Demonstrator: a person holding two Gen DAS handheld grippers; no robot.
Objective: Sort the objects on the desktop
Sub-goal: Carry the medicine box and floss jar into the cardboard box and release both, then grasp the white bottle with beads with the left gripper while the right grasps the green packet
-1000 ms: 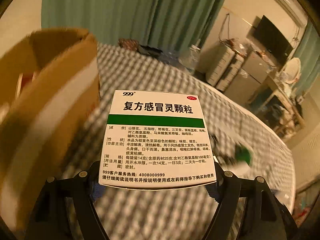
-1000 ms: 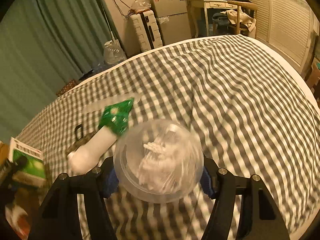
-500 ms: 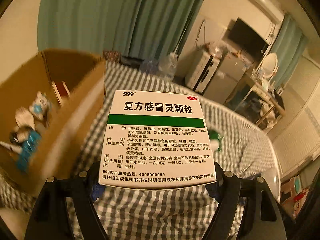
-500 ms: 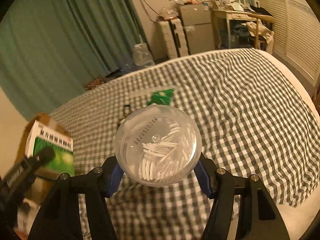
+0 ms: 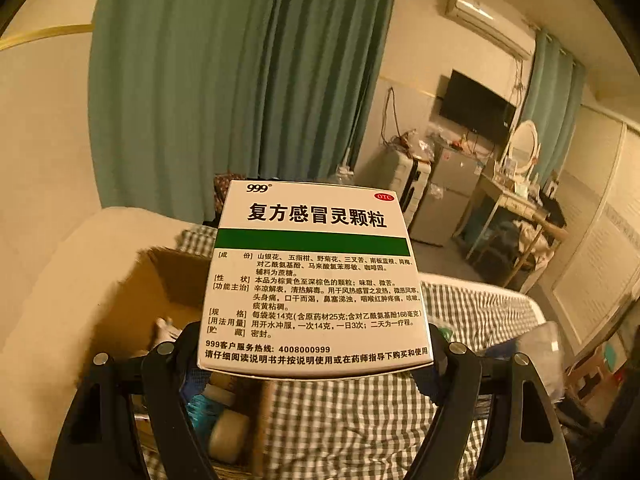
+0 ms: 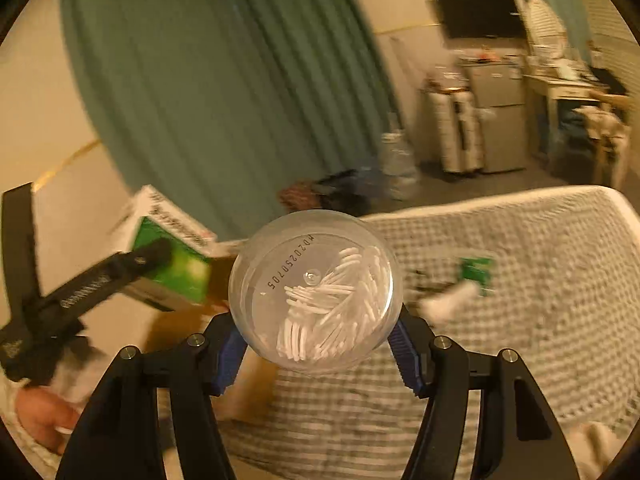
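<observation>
The checked bedcover (image 6: 500, 320) is filling less of both views than a second ago, and the green curtain (image 5: 240, 80) and far wall are filling more: both grippers are being carried upward. The cardboard box (image 5: 160, 288), previously a blur at the left wrist view's left edge, is now lying below and behind the medicine box (image 5: 314, 280), its open top showing small items inside. The left gripper (image 5: 314, 364) is clamping the medicine box by its two sides, jaws spread wide on it, above the cardboard box's near edge. The right gripper (image 6: 316, 344) is gripping the clear round tub of cotton swabs (image 6: 316, 292) between blue pads, off the bedcover. The green-and-white tube (image 6: 460, 292) is lying on the bedcover, now right of the tub.
</observation>
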